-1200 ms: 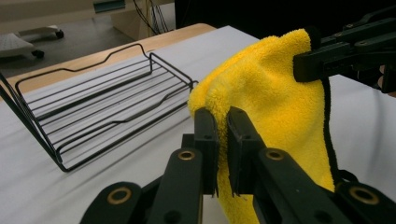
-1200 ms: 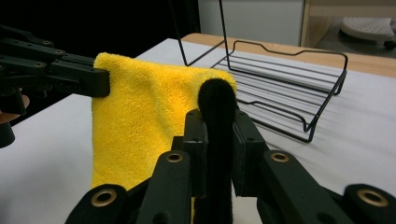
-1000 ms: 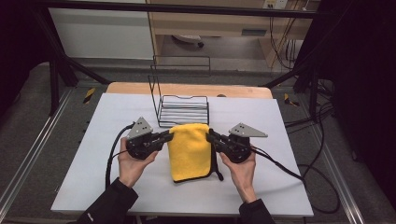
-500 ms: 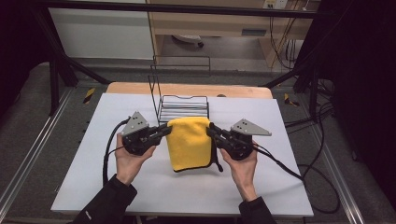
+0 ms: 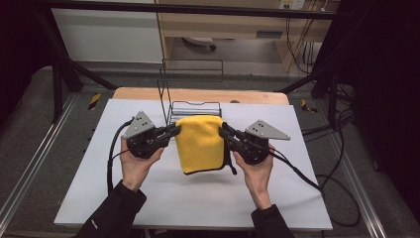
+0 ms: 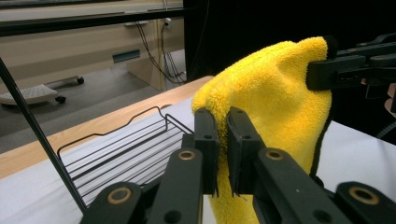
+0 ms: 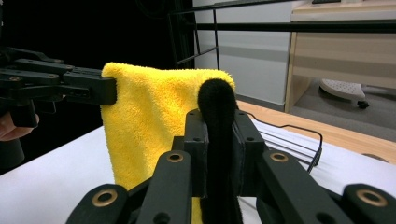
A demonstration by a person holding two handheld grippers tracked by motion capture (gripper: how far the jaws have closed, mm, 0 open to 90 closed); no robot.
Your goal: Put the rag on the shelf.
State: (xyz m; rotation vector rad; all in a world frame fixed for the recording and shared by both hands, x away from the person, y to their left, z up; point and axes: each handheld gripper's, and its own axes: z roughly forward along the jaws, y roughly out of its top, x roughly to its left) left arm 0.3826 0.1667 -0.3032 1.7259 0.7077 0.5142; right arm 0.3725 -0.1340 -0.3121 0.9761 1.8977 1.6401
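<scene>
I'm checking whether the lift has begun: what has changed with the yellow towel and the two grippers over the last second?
Both hands raised the yellow towel off the white table; it lay flat, and now hangs between them, nearer the wire rack. The left gripper and right gripper stayed shut on its top corners. The rack has not moved.

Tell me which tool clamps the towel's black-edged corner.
The right tool: its jaws pinch the black trim on the yellow towel, while the left tool grips plain yellow pile.
</scene>
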